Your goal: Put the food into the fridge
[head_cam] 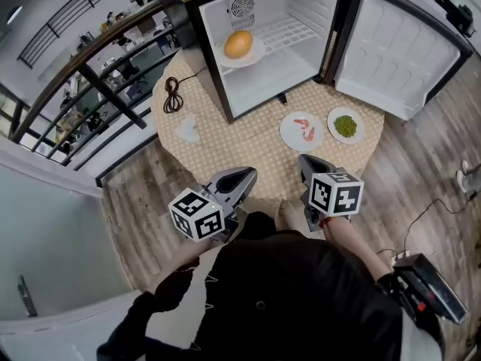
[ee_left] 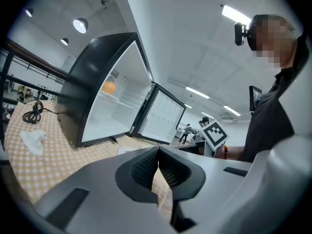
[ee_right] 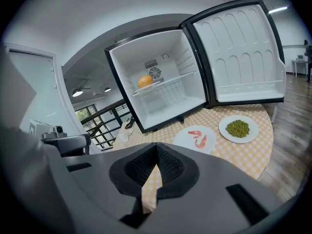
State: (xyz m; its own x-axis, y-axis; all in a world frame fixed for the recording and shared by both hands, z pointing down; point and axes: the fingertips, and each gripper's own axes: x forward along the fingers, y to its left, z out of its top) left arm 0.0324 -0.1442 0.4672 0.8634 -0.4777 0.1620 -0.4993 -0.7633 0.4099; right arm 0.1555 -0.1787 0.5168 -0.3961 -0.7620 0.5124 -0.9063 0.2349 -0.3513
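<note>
A small black fridge point(head_cam: 195, 36) lies on the round table with its door point(head_cam: 398, 51) swung open to the right. On its shelf sits a white plate with an orange bun point(head_cam: 239, 44), also seen in the right gripper view point(ee_right: 145, 81). In front of the fridge stand a plate of shrimp point(head_cam: 302, 130) point(ee_right: 197, 138) and a plate of green peas point(head_cam: 346, 125) point(ee_right: 237, 128). My left gripper point(head_cam: 245, 176) and right gripper point(head_cam: 307, 162) hover at the table's near edge, both shut and empty, jaws touching point(ee_left: 157, 156) point(ee_right: 156, 152).
The checked tablecloth point(head_cam: 255, 153) covers the round table. A coiled black cable point(head_cam: 173, 96) and a crumpled white tissue point(head_cam: 187, 129) lie left of the fridge. A railing point(head_cam: 98, 89) runs behind the table at the left. Wooden floor surrounds it.
</note>
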